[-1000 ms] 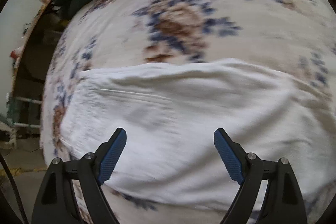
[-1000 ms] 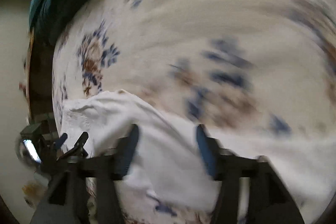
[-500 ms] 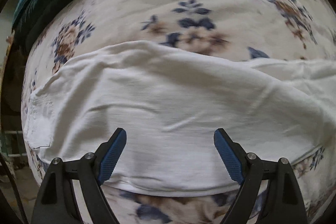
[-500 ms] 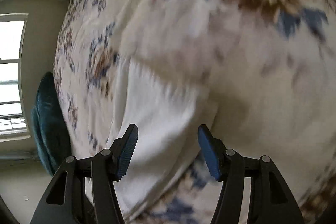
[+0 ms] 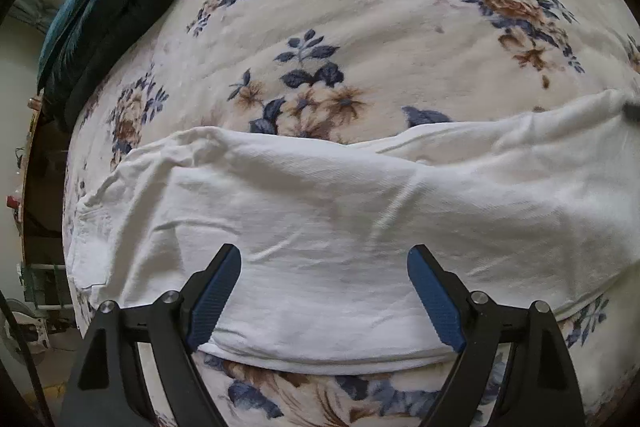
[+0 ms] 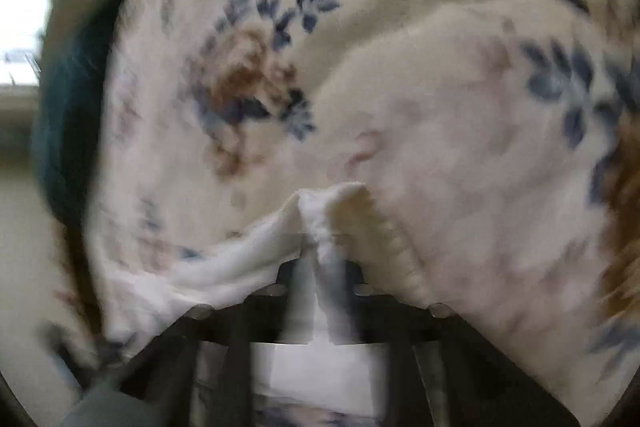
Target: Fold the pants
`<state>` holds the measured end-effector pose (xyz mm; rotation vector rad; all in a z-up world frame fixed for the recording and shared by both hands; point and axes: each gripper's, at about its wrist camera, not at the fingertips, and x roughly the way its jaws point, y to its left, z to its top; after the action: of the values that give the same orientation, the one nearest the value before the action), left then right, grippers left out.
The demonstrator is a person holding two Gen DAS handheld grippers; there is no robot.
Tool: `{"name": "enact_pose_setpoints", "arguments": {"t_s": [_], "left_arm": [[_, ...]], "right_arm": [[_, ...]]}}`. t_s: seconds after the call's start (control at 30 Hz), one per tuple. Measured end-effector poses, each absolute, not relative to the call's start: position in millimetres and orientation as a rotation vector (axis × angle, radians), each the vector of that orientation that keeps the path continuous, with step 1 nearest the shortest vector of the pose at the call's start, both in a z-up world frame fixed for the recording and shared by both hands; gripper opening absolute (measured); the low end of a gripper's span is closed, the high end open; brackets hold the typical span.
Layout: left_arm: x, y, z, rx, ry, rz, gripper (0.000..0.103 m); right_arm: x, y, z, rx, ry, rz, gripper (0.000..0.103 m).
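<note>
Since 0.5 s ago, right gripper (image 6: 320,267) pressed together on pants (image 5: 320,227) end; left gripper (image 5: 324,291) spread above pants on bed (image 5: 360,7). Fold underway; end carried across next.

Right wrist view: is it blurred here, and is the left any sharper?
Right wrist view: heavy motion blur; the right gripper, shut on a pinch of white pants, is smeared. Left wrist view: sharp, evenly lit, fisheye-bowed; left gripper open.

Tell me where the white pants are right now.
The white pants lie across the flowered blanket in the left wrist view, under the open left claw; in the right view, the right claw pinches a bunched end.
</note>
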<state>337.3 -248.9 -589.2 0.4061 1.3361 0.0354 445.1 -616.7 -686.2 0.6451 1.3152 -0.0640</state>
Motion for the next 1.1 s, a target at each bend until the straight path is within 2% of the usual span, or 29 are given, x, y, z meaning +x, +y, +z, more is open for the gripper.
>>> {"name": "enact_pose_setpoints", "arguments": {"t_s": [0.1, 0.3, 0.43, 0.47, 0.5, 0.63, 0.7, 0.73, 0.77, 1.0, 1.07, 1.1], "left_arm": [[333.9, -248.1, -591.1, 0.394, 1.344, 0.054, 0.086], [329.5, -247.8, -590.5, 0.369, 1.353, 0.075, 0.086], [328.1, -251.6, -590.4, 0.363, 1.348, 0.077, 0.086], [328.2, -252.3, -591.0, 0.364, 1.350, 0.078, 0.086], [327.9, -254.1, -593.3, 0.367, 1.355, 0.074, 0.086], [324.7, -258.3, -598.8, 0.390, 1.358, 0.065, 0.086], [323.1, -259.1, -600.9, 0.399, 1.360, 0.061, 0.086], [322.4, -259.2, -601.6, 0.401, 1.362, 0.061, 0.086], [322.1, -259.2, -602.2, 0.400, 1.366, 0.060, 0.086], [322.9, -252.8, -601.8, 0.338, 1.409, 0.044, 0.086], [324.3, -251.8, -600.8, 0.336, 1.408, 0.048, 0.086], [325.2, -251.6, -601.1, 0.334, 1.410, 0.049, 0.086]], "right_arm": [[446.1, -637.6, -676.5, 0.665, 1.224, -0.104, 0.005], [446.2, -642.9, -705.1, 0.836, 1.402, 0.006, 0.008], [392.4, -669.5, -672.3, 0.950, 1.284, -0.135, 0.048], [376.0, -672.2, -669.1, 0.981, 1.265, -0.172, 0.055], [357.7, -670.7, -671.5, 1.039, 1.256, -0.186, 0.056], [328.9, -643.3, -703.4, 1.187, 1.280, -0.120, 0.056], [331.4, -630.7, -717.8, 1.174, 1.269, -0.125, 0.050], [333.0, -625.2, -720.6, 1.143, 1.251, -0.143, 0.022], [335.7, -620.8, -722.1, 1.102, 1.251, -0.168, 0.010], [308.1, -624.1, -665.9, 1.024, 1.095, -0.232, 0.008], [306.1, -628.0, -670.3, 1.013, 1.126, -0.249, 0.008], [306.1, -633.3, -686.5, 1.028, 1.201, -0.254, 0.008]]}}
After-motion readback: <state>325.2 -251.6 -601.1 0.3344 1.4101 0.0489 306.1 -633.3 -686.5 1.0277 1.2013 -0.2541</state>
